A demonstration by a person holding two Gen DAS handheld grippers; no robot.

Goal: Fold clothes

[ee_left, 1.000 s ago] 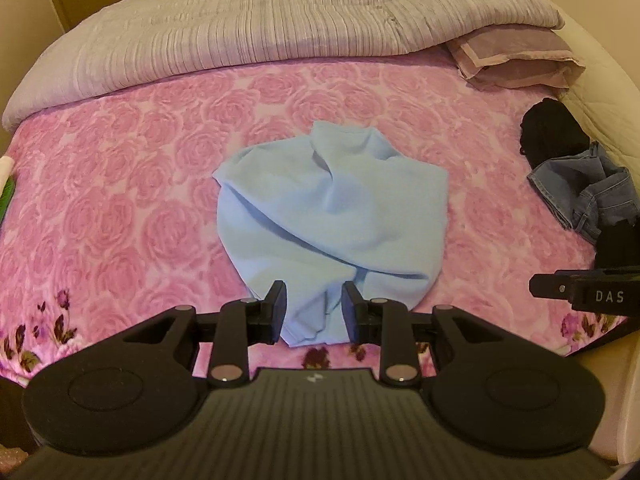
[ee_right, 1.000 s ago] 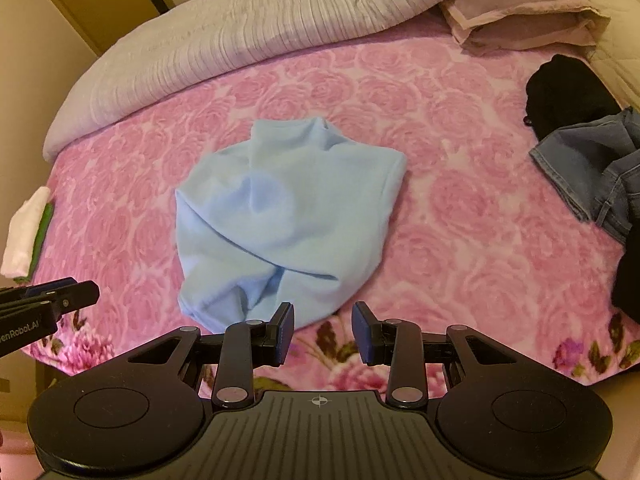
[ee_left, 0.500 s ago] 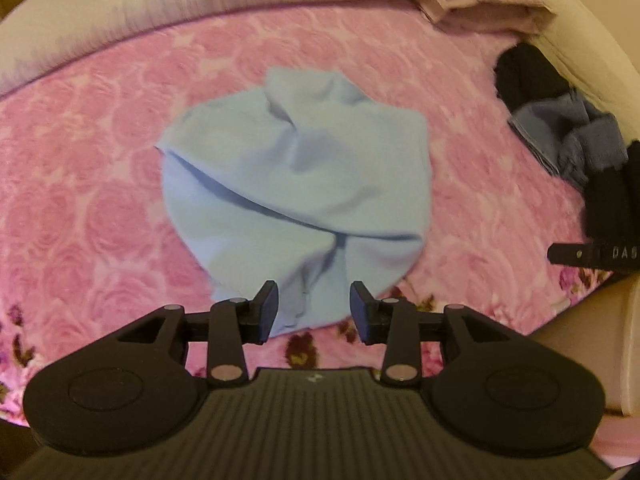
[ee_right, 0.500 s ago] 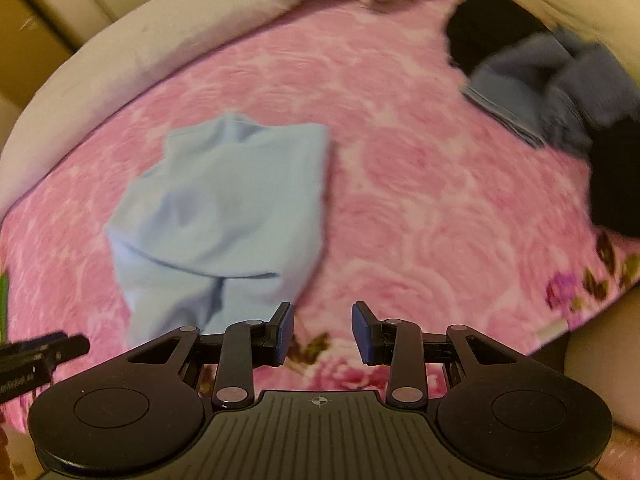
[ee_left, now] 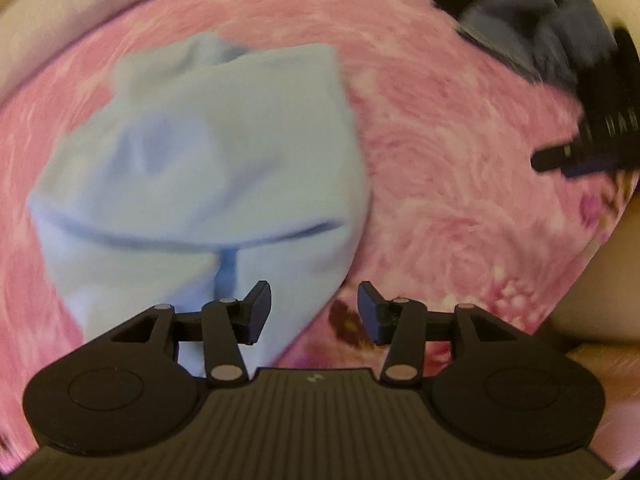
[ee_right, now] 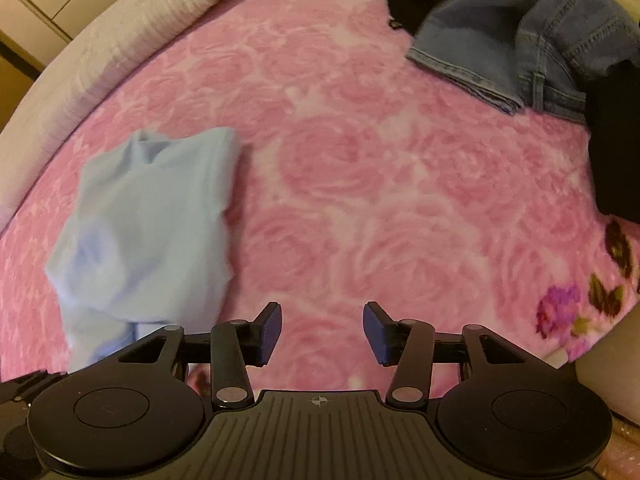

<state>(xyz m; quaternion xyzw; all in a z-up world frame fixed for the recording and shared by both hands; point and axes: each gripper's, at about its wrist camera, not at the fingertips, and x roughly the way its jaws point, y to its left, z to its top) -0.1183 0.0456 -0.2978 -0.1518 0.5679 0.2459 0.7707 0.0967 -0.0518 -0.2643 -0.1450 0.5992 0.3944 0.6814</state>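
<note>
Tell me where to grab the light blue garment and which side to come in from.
Grip the light blue garment at its near hem, probably best from the bed's front edge. That hem lies flat and closest to the open left gripper, just past its fingertips, while the far end is bunched. The right gripper hangs open over bare pink blanket, so it would have to shift left toward the garment's right edge.

Both views look forward and down along their own tool's fingers, low and close over the near edge of the bed point(ee_right: 360, 128).

The left wrist view, blurred, faces the light blue garment point(ee_left: 208, 152) just ahead of the left tool point(ee_left: 314, 308).

The right wrist view faces bare pink bedspread ahead of the right tool point(ee_right: 322, 332), with that garment point(ee_right: 152, 216) ahead-left.

Both share the garment, the bedspread and the jeans point(ee_right: 520, 36) far ahead-right point(ee_left: 532, 36).
</note>
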